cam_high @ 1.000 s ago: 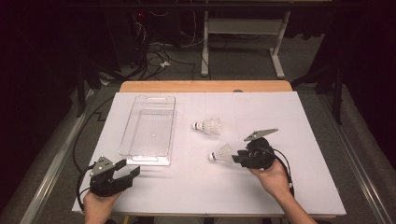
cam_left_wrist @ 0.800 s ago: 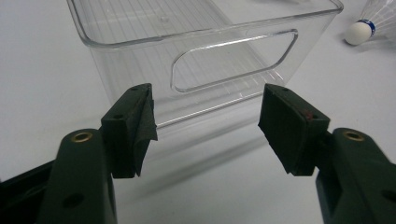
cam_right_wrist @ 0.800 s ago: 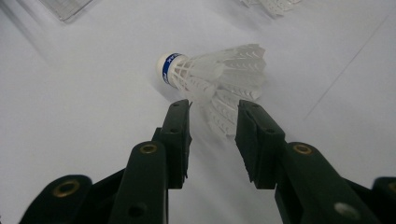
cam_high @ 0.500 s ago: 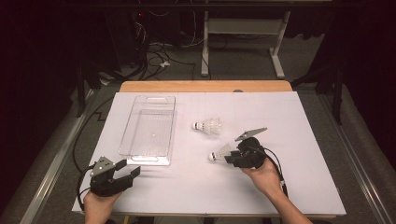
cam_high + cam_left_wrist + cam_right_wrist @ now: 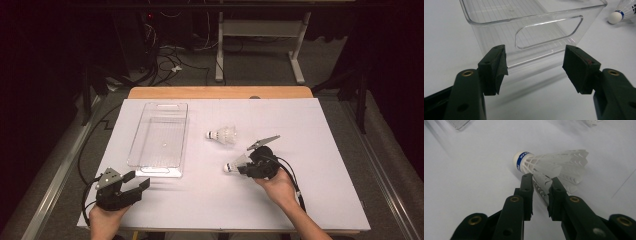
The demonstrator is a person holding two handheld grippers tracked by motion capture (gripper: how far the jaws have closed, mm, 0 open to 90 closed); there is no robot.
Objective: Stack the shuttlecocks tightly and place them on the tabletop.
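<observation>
Your right gripper has just been closing its jaws, and they now stand narrow around a feather of the near shuttlecock. The pads seem to pinch that feather, though contact is hard to judge. The cork tip points ahead and left of the jaws. Your left gripper holds its jaws wide apart with nothing between them, and the clear bin sits just ahead. Farther off, beyond your right gripper, lies a second shuttlecock.

bin left, two shuttlecocks right
</observation>
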